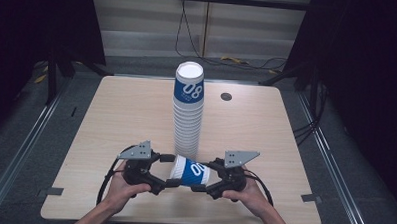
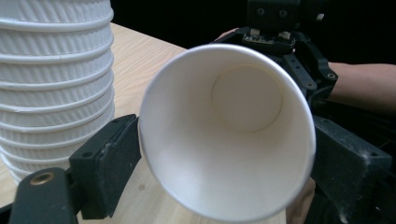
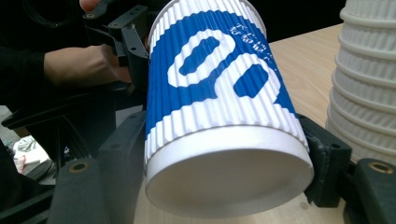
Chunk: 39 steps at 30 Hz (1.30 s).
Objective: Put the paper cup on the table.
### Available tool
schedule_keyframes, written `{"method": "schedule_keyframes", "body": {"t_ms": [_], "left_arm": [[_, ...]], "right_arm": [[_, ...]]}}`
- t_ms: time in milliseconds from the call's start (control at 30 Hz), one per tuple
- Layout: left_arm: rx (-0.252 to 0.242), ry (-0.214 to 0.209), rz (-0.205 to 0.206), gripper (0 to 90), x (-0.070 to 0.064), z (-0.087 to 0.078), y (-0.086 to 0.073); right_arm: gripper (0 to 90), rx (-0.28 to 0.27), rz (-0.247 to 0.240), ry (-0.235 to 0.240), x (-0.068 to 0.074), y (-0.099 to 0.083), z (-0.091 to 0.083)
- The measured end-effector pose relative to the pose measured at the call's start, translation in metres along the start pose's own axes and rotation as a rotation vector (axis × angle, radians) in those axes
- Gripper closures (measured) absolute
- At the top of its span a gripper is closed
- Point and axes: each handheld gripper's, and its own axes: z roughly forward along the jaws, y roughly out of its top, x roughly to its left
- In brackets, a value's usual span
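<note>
A blue-and-white ribbed paper cup (image 1: 190, 172) lies sideways in the air near the table's front edge, held between both grippers. My left gripper (image 1: 168, 171) is shut on its rim end; in the left gripper view the cup's white open mouth (image 2: 224, 154) faces me with the black pads (image 2: 112, 158) pressed on either side. My right gripper (image 1: 204, 176) is shut on its base end; in the right gripper view the cup's base (image 3: 229, 182) faces me between the pads (image 3: 123, 154). A tall stack of the same cups (image 1: 188, 111) stands upright just behind.
The wooden table (image 1: 116, 119) has a small black round insert (image 1: 226, 96) at the back right. The cup stack (image 2: 56, 79) (image 3: 369, 79) stands close beside the held cup. Cables lie on the floor behind the table.
</note>
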Motion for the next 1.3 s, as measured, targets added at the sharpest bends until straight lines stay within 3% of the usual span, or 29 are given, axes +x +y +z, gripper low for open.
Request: {"method": "schedule_keyframes", "body": {"t_ms": [100, 400, 567, 767, 900, 967, 1133, 1300], "left_arm": [[-0.002, -0.001, -0.026, 12.1, 0.0006, 0.0021, -0.0023], [-0.005, -0.007, -0.021, 11.6, -0.0007, 0.0040, -0.0021], [-0.038, -0.003, -0.024, 11.8, -0.0013, 0.0035, -0.0028], [-0.041, -0.012, -0.056, 10.9, -0.0011, 0.0054, -0.0048], [-0.055, -0.030, -0.063, 11.4, -0.0003, 0.0055, -0.0053], [-0.057, -0.060, -0.079, 11.9, 0.0023, 0.0056, -0.0062], [-0.053, -0.052, -0.075, 12.2, 0.0019, 0.0068, -0.0064], [-0.038, -0.065, -0.045, 15.7, 0.0022, 0.0012, -0.0028]], "right_arm": [[28.4, 0.001, 0.004, 0.003, 0.0001, -0.0006, 0.0019], [28.4, -0.002, 0.001, 0.018, 0.0009, 0.0009, 0.0085], [28.4, -0.012, -0.001, 0.017, 0.0015, 0.0024, 0.0085], [28.4, -0.018, 0.000, 0.017, 0.0021, 0.0023, 0.0079], [28.4, -0.021, -0.005, 0.025, 0.0016, 0.0037, 0.0066], [28.4, -0.025, -0.007, 0.029, 0.0027, 0.0043, 0.0062], [28.3, -0.012, -0.005, 0.023, 0.0026, 0.0035, 0.0073], [28.4, -0.001, 0.020, 0.040, 0.0021, 0.0017, 0.0097]]}}
